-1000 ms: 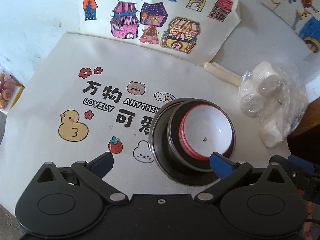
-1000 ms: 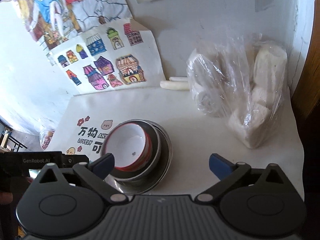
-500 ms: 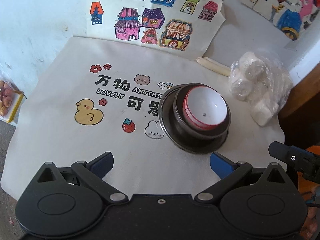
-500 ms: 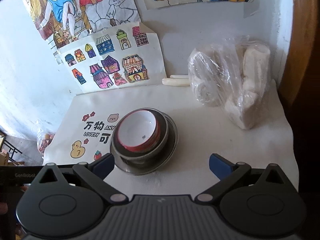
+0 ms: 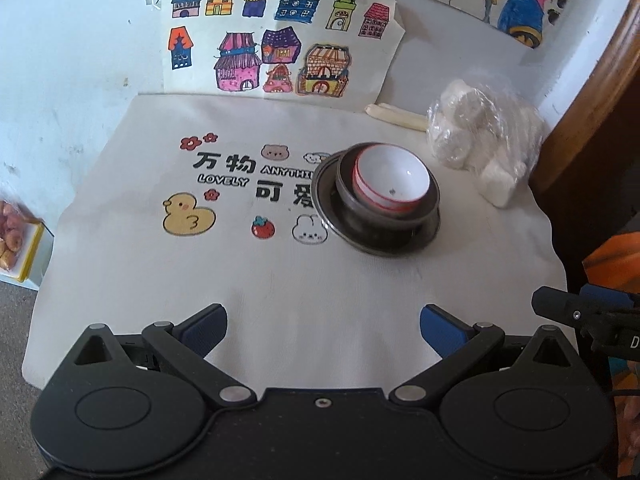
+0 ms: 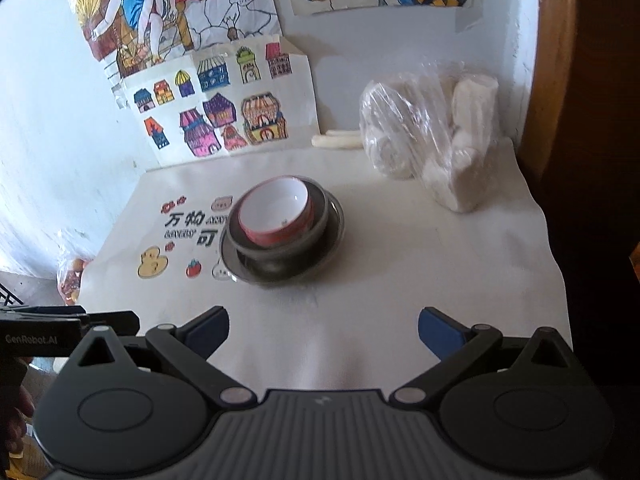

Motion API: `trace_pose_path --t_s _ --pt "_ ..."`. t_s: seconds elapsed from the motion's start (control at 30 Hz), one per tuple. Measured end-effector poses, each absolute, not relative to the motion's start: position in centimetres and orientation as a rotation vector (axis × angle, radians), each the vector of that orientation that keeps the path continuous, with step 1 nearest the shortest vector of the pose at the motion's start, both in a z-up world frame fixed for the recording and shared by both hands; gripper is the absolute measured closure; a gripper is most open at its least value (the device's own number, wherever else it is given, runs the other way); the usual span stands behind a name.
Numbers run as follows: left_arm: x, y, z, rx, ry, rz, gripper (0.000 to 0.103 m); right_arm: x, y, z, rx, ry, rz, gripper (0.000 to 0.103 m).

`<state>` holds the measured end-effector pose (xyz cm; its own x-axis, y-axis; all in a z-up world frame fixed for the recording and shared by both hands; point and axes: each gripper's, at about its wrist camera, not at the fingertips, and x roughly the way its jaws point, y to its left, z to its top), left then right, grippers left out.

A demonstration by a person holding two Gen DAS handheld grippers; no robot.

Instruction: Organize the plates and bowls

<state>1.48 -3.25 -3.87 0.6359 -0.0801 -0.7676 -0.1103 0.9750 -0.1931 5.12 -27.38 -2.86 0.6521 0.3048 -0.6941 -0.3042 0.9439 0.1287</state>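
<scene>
Toward the right half of the worktop point(image 5: 328, 280), nearer its back edge than its front, sits the stack I am tidying: one white bowl with a red rim point(image 5: 393, 181) nested in one dark bowl point(image 5: 386, 216), which stands on one metal plate point(image 5: 374, 246), three pieces in all, each resting inside or on the next. From my left tool point(image 5: 323, 326) the stack lies ahead and to the right; from my right tool point(image 6: 323, 326) it lies ahead and slightly to the left, so I judge neither hand clearly nearer. Both tools hang well apart from the stack above the front edge, each with its jaws spread wide and holding nothing. The pieces are round, so no long axis matters; a rim could be taken from any side. I judge the stacking done. Beside the stack, toward the back right corner, lies one clear bag of white rolls point(image 5: 482, 140), near but not touching.
</scene>
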Motion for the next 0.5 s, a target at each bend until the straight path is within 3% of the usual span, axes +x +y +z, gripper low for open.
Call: trace_pose_path --t_s 0.5 --pt "-1.6 -3.2 -3.7 -0.228 0.856 0.026 0.001 1.8 -27.6 -3.0 -0.007 0.769 0.357 0.000"
